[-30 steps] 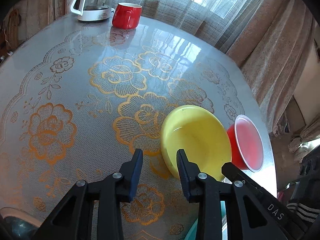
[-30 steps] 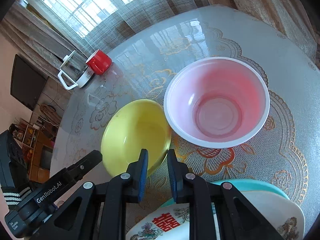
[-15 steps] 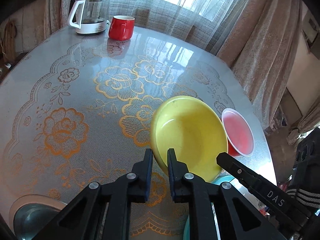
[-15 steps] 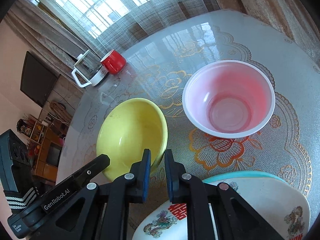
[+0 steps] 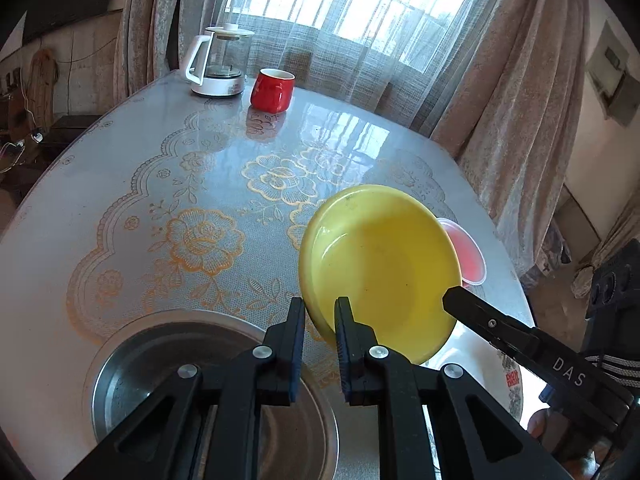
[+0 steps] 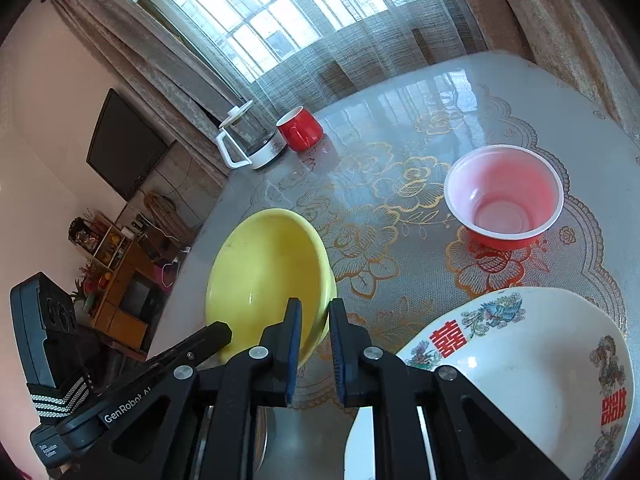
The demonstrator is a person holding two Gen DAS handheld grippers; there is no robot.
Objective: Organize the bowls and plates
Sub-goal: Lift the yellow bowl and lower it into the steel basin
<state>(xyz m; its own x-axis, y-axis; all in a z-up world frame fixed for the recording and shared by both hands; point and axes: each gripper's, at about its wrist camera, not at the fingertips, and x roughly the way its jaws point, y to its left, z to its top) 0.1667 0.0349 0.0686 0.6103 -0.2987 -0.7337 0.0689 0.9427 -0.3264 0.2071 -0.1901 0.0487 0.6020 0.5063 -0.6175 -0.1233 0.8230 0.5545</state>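
A yellow bowl point(image 5: 380, 264) hangs tilted above the table, held by both grippers at its rim. My left gripper point(image 5: 319, 312) is shut on the near left edge of the rim. My right gripper point(image 6: 315, 312) is shut on the opposite edge of the yellow bowl point(image 6: 264, 272). In the left wrist view the right gripper's finger point(image 5: 460, 300) reaches in at the bowl's right side. A red plastic bowl point(image 6: 504, 196) with a white inside stands on the table beyond. A white decorated plate point(image 6: 520, 360) lies near the front edge.
A steel dish point(image 5: 160, 364) sits on the table under my left gripper. A glass kettle point(image 5: 218, 62) and a red mug point(image 5: 274, 90) stand at the far side by the curtained window. The lace-patterned tabletop point(image 5: 192, 184) spreads between them.
My left gripper closed on the yellow bowl's rim. Both grippers then rose and drew back with the bowl, which left the table and tilted. The steel dish and more of the plate came into view.
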